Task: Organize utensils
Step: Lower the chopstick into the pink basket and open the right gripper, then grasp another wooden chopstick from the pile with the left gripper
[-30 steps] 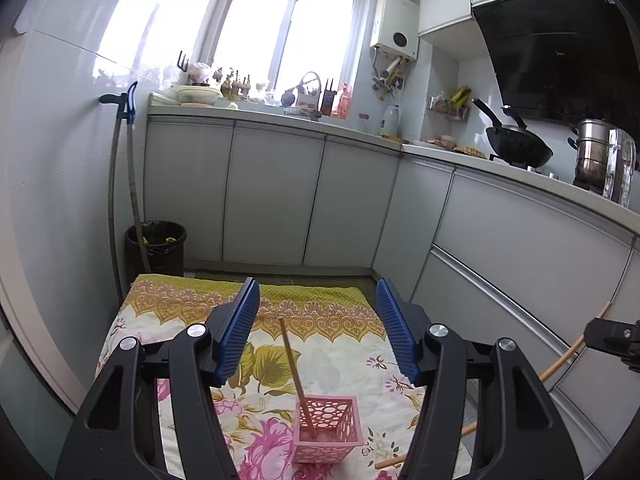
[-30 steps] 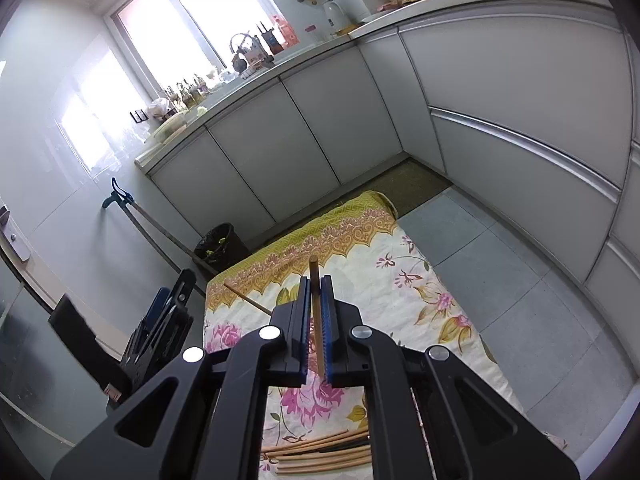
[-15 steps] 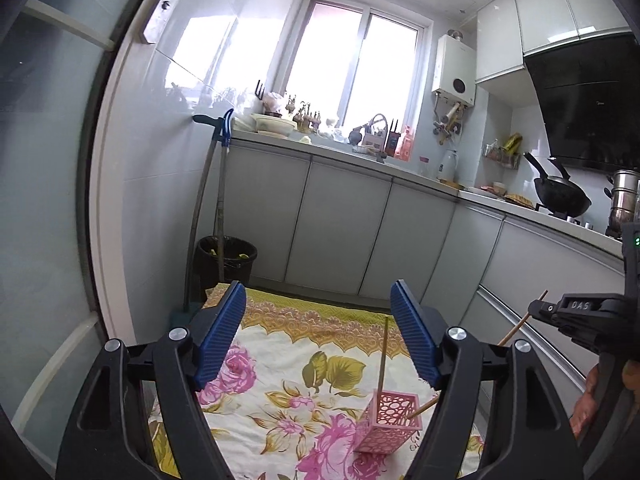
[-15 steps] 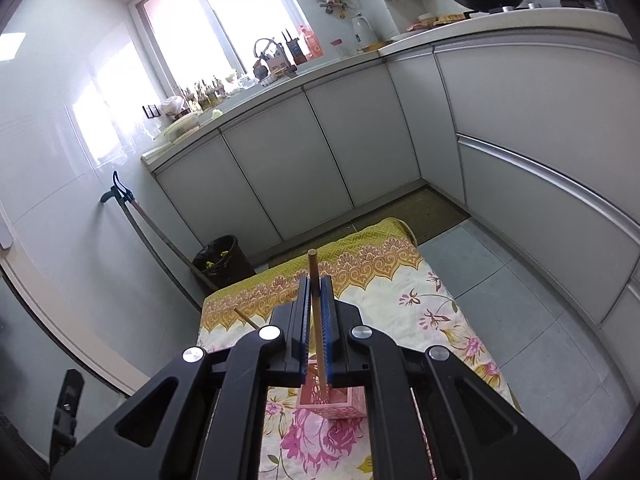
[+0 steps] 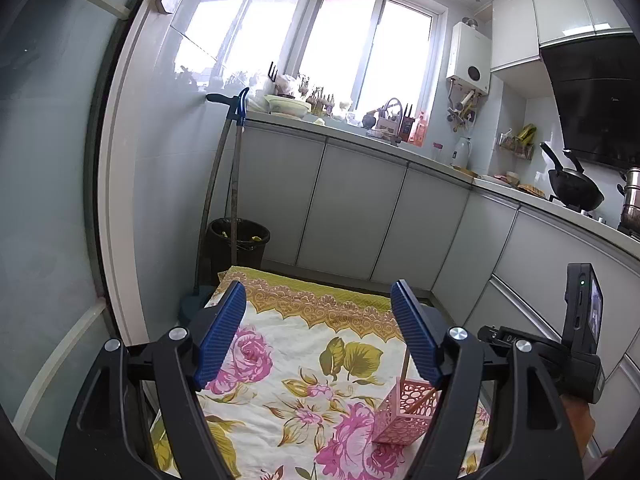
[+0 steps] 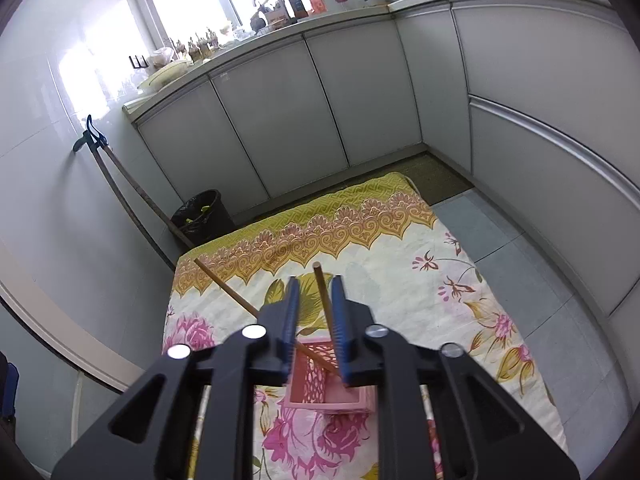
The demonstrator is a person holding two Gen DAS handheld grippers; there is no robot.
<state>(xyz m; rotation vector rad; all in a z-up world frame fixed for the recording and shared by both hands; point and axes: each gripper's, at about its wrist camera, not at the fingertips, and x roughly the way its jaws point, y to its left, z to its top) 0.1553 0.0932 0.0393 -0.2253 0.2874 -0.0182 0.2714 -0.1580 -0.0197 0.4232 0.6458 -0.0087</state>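
Right tongs part over the pink basket near the floral cloth's front edge, two chopsticks in, left tongs spread empty, any remaining hidden.

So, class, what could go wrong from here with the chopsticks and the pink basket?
1. The upright chopstick sits between the right claw's open pads; pulling away could drag it out.
2. The other chopstick leans far over the basket rim and may tip it; the left claw is not steadying it.
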